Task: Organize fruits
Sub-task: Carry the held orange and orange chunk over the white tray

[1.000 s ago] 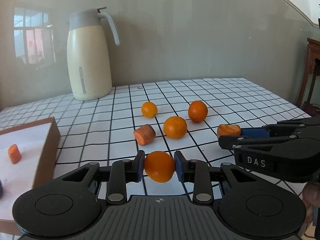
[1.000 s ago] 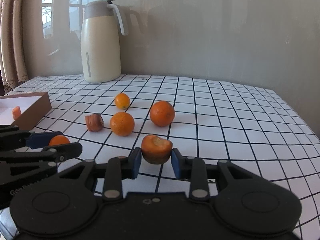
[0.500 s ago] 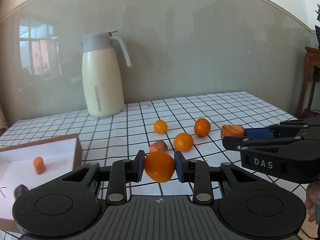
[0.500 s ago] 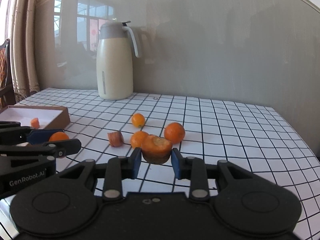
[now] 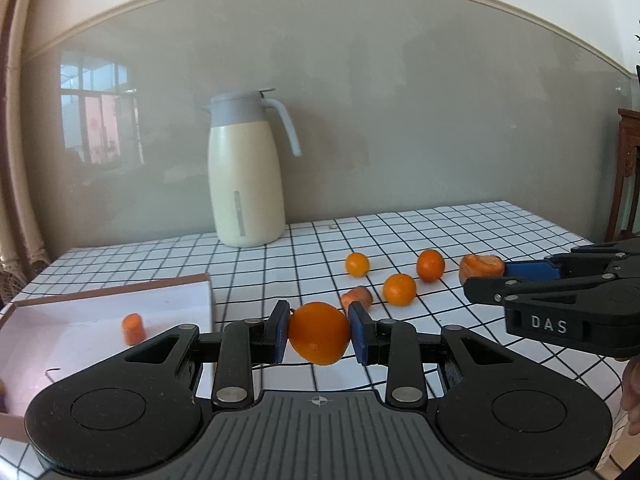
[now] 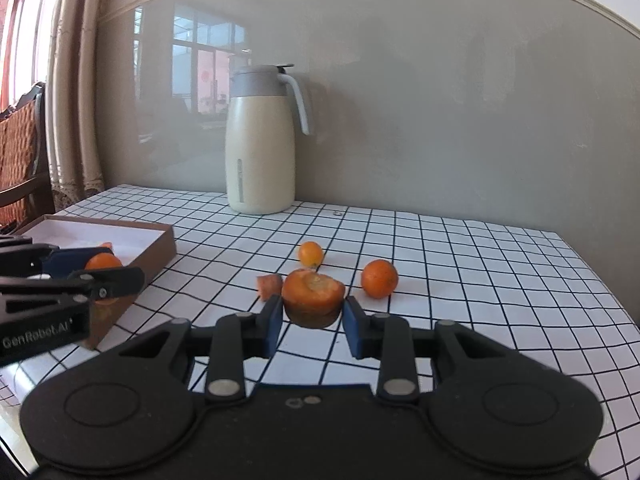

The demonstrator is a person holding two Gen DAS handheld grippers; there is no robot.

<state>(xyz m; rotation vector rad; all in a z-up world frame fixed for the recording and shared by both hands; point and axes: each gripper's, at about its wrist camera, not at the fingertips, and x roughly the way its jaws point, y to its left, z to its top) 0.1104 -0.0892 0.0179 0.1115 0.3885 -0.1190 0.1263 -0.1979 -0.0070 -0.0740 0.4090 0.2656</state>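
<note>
Both loads have risen off the checked table [image 5: 500, 232]: the left tool [image 5: 319, 333] stays clamped on a round orange [image 5: 319, 333], the right tool [image 6: 311, 311] on a cut orange carrot chunk [image 6: 313, 296], heading toward the brown white-lined box [image 5: 100, 312].

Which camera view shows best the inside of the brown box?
The left wrist view: the box shows its white floor and a carrot piece. In the right wrist view the box lies farther off, partly hidden by the left gripper.

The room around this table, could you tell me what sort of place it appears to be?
Probably a home dining room: a checked tablecloth covers the table, a cream thermos jug stands by the wall, and curtains with a wicker-backed chair sit at the left.
</note>
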